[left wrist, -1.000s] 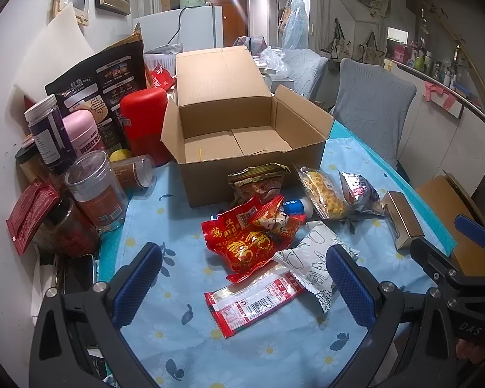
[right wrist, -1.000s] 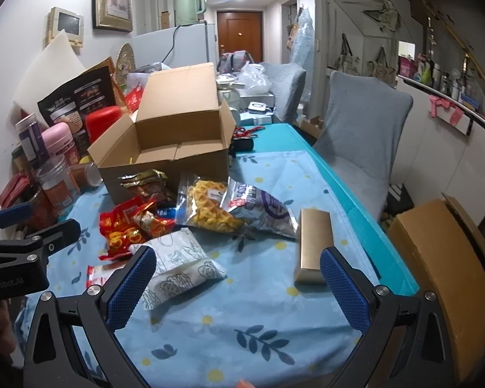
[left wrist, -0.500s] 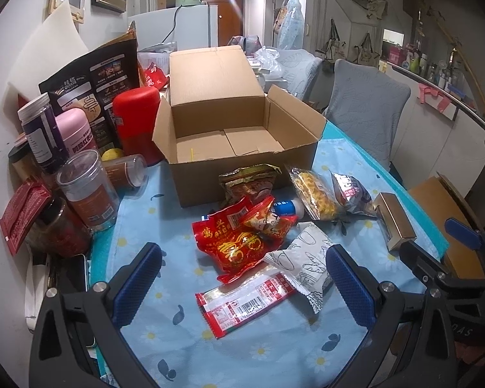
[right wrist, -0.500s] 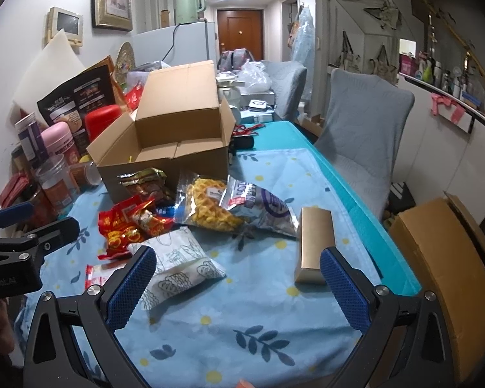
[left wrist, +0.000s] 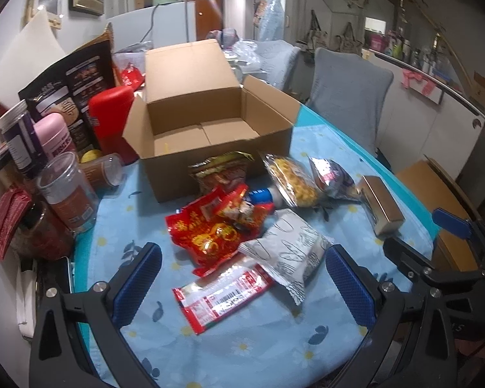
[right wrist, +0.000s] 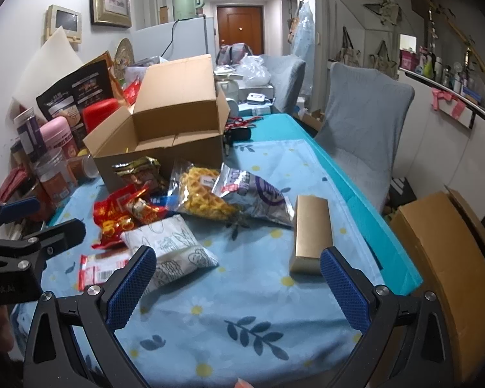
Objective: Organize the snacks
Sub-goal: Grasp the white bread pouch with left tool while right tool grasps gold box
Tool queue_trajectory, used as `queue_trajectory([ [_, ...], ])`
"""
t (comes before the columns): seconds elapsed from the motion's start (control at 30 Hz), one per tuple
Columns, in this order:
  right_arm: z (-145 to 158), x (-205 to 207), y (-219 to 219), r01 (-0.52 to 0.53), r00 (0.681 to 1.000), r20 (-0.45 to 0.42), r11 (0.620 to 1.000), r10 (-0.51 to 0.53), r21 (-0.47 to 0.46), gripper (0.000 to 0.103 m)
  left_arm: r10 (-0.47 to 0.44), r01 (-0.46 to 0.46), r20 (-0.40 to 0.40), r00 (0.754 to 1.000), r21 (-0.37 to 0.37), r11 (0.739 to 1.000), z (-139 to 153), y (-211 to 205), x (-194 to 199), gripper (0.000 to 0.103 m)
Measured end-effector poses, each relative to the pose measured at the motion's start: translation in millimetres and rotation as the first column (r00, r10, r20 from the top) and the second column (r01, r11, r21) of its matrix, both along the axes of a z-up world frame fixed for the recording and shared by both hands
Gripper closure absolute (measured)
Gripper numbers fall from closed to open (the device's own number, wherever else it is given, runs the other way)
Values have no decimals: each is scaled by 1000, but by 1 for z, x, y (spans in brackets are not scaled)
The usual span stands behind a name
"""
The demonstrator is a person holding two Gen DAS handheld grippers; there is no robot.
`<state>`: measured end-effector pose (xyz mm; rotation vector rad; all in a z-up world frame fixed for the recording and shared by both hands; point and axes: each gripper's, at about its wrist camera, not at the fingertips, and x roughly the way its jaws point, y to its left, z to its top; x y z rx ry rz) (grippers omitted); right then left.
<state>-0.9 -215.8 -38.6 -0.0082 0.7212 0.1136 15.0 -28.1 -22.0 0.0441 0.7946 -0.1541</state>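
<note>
An open, empty cardboard box [left wrist: 210, 135] [right wrist: 165, 142] stands on the blue flowered tablecloth. In front of it lie several snacks: a red packet [left wrist: 210, 232], a white pouch [left wrist: 287, 249] [right wrist: 171, 249], a flat red-white packet [left wrist: 223, 294], a yellow waffle bag [left wrist: 291, 181] [right wrist: 200, 190], a silver-purple bag [right wrist: 255, 197] and a gold box [left wrist: 381, 207] [right wrist: 310, 232]. My left gripper [left wrist: 242, 278] is open and empty, hovering over the flat packet. My right gripper [right wrist: 239, 281] is open and empty, near the gold box.
Jars, a pink tin [left wrist: 53, 139], a red canister [left wrist: 111, 119] and a black bag [left wrist: 71, 87] crowd the left wall. A grey chair [right wrist: 362, 129] stands right of the table. A brown carton [right wrist: 449, 258] sits beyond the table's right edge.
The left gripper has risen and tilted down a little, so the box's inside shows more. The right gripper has barely moved. Both stay open.
</note>
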Motion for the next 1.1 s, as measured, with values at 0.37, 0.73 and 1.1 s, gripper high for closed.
queue_trajectory([
  [0.37, -21, -4, -20, 27, 998, -50, 1000, -26, 11, 0, -86, 86, -52, 995, -4, 996, -16, -21, 10, 0],
  [0.73, -40, 13, -50, 71, 992, -104, 997, -71, 2, 0, -167, 170, -137, 976, 9, 985, -44, -46, 45, 0],
  [1.1, -61, 50, -67, 105, 981, -163, 994, -102, 14, 0, -262, 274, -251, 932, 10, 962, -68, -59, 78, 0],
])
